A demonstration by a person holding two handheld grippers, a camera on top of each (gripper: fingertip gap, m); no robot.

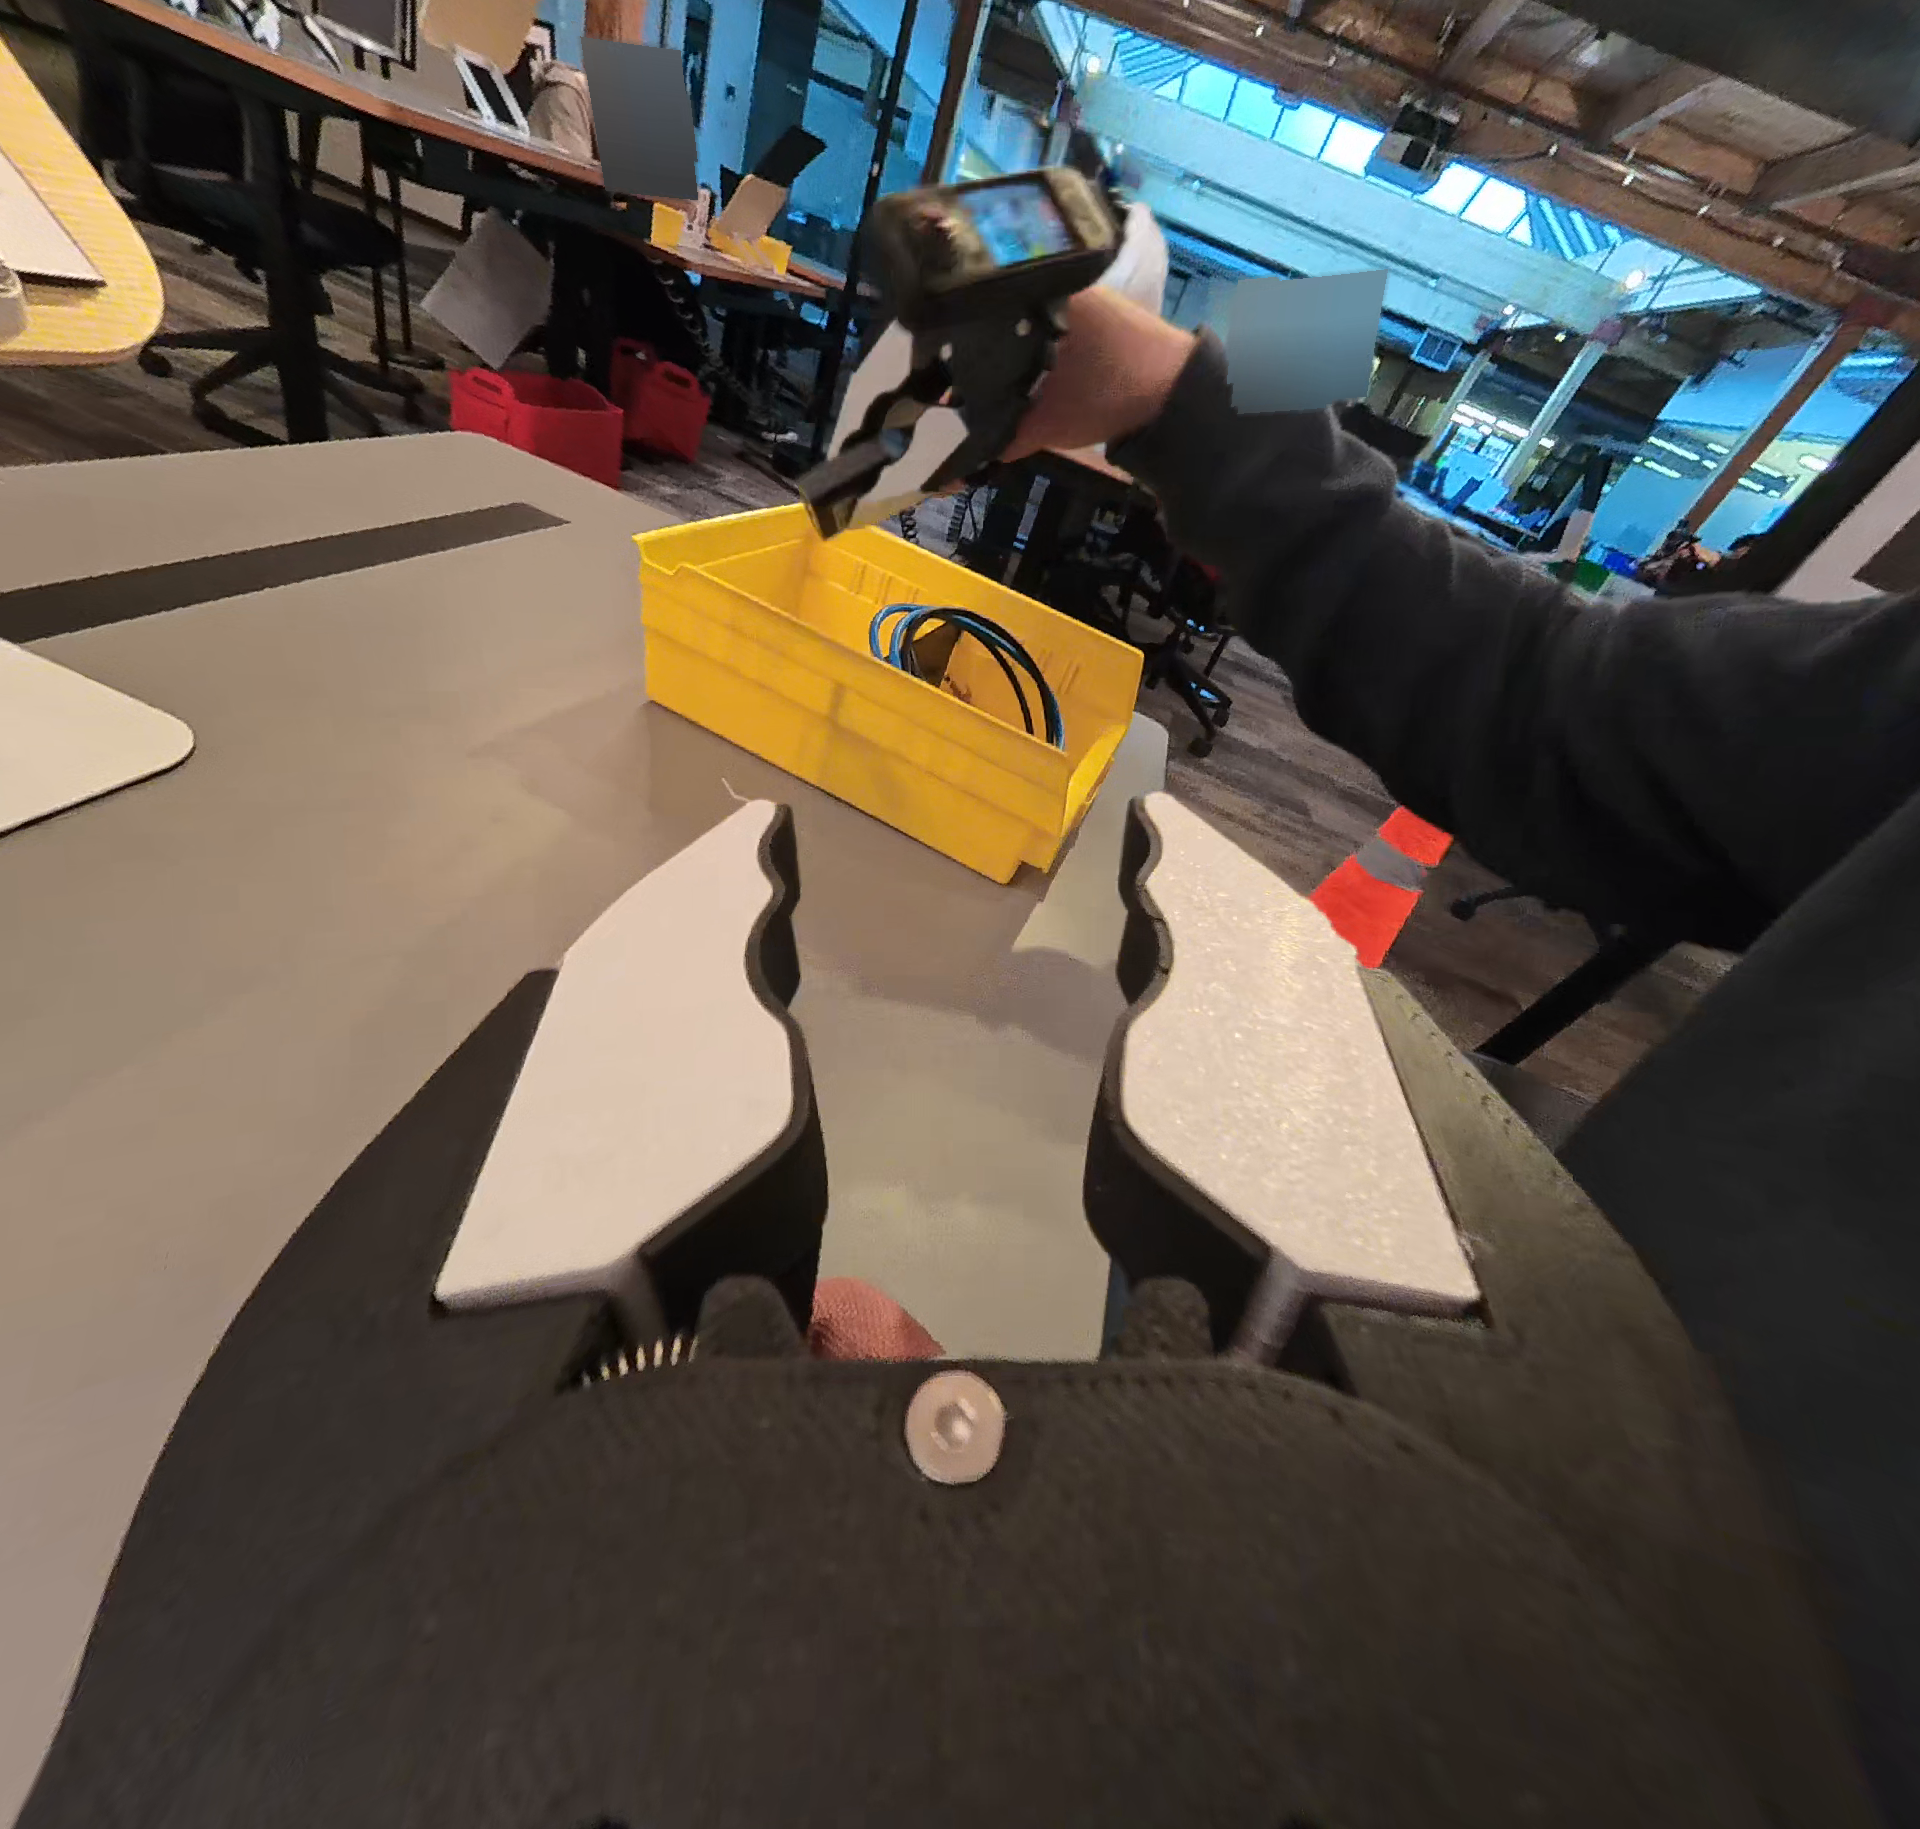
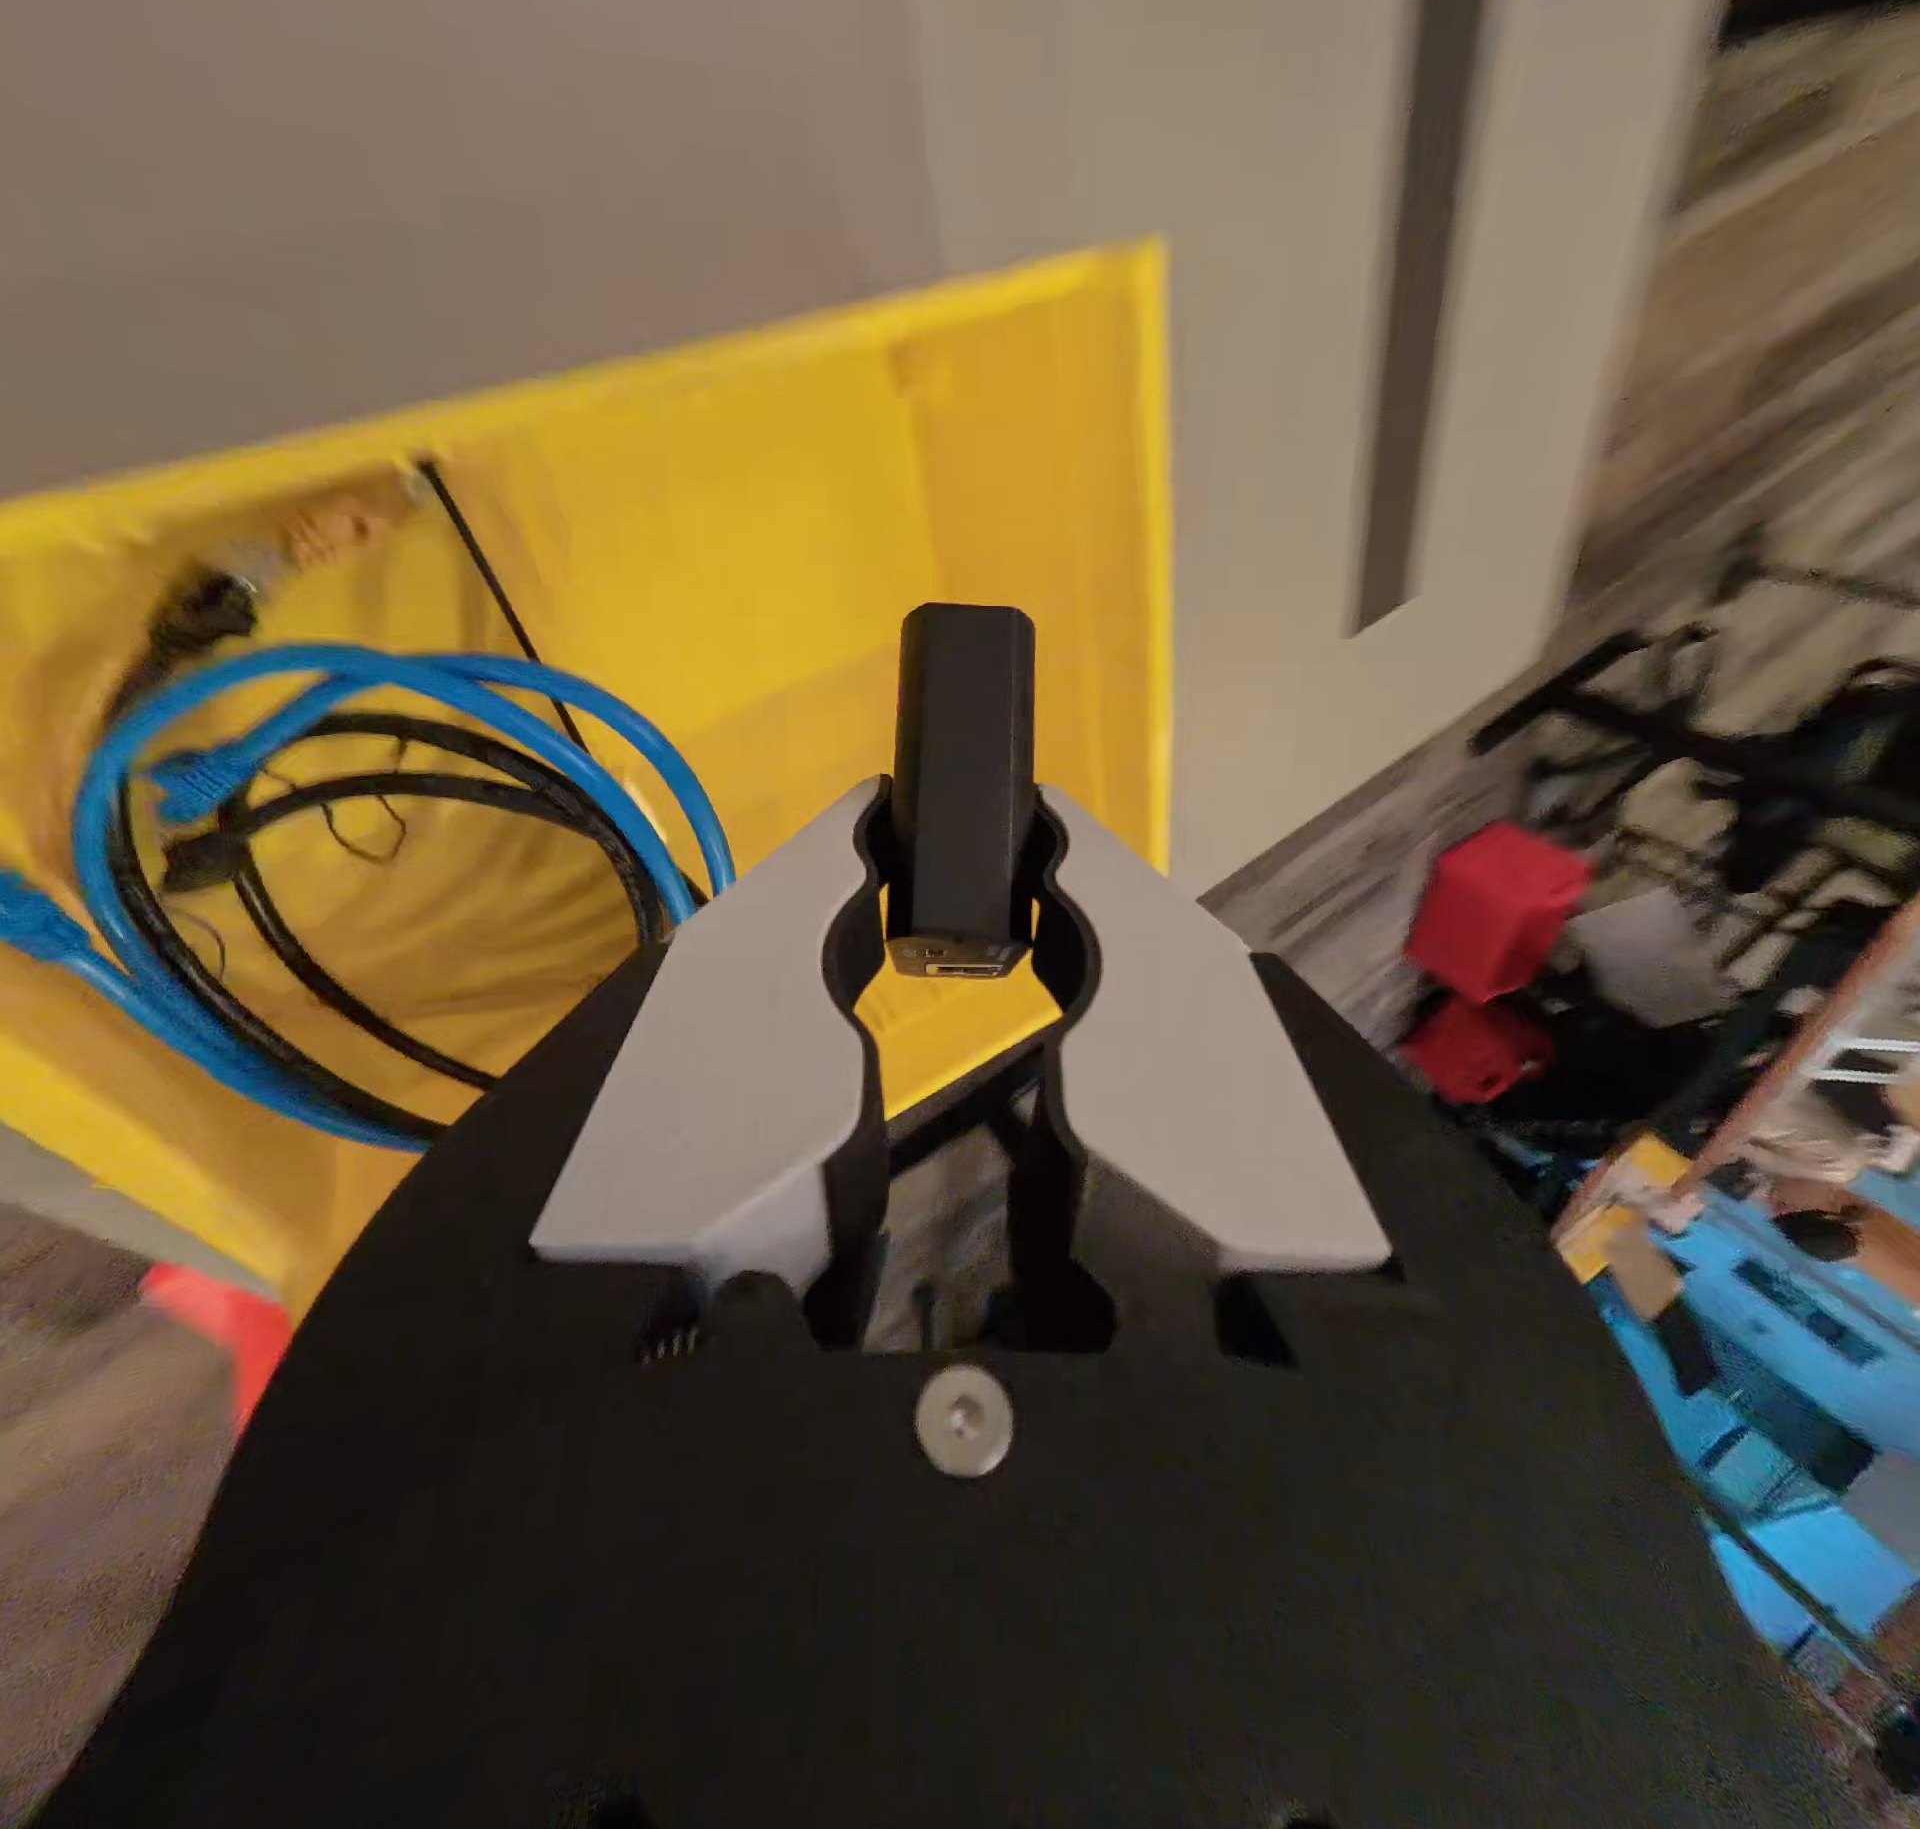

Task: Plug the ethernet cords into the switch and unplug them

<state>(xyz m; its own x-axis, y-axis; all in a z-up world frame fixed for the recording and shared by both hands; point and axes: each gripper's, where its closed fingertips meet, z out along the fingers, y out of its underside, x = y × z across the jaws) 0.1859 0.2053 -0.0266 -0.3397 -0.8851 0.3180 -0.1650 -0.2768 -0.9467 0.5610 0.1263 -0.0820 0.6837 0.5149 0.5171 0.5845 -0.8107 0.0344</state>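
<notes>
The right gripper (image 2: 961,844) is clamping a small black box, the switch (image 2: 964,771), between its fingertips. The box's long axis is running forward along the fingers, so most of it is sticking out past the tips, and a short end with a port is facing back toward the camera. In the left wrist view that gripper (image 1: 857,501) is hanging above the far rim of the yellow bin (image 1: 831,719), tips pointing down.

The cords (image 2: 395,792), blue and black, are lying coiled in the bin (image 2: 779,491), to the left of and below the switch. I can make out plug ends up near the bin's wall, though the blur is hiding which way they face.

The left gripper (image 1: 956,844) is hovering with its jaws wide apart and empty over the grey table (image 1: 364,844), aimed at the bin's near end. It looks like the freer tool for reaching the cords.

The bin is sitting close to the table's right edge, with floor and an orange cone (image 1: 1377,880) beyond. Open tabletop is lying to the left, probably the better room for mating plug and port.
</notes>
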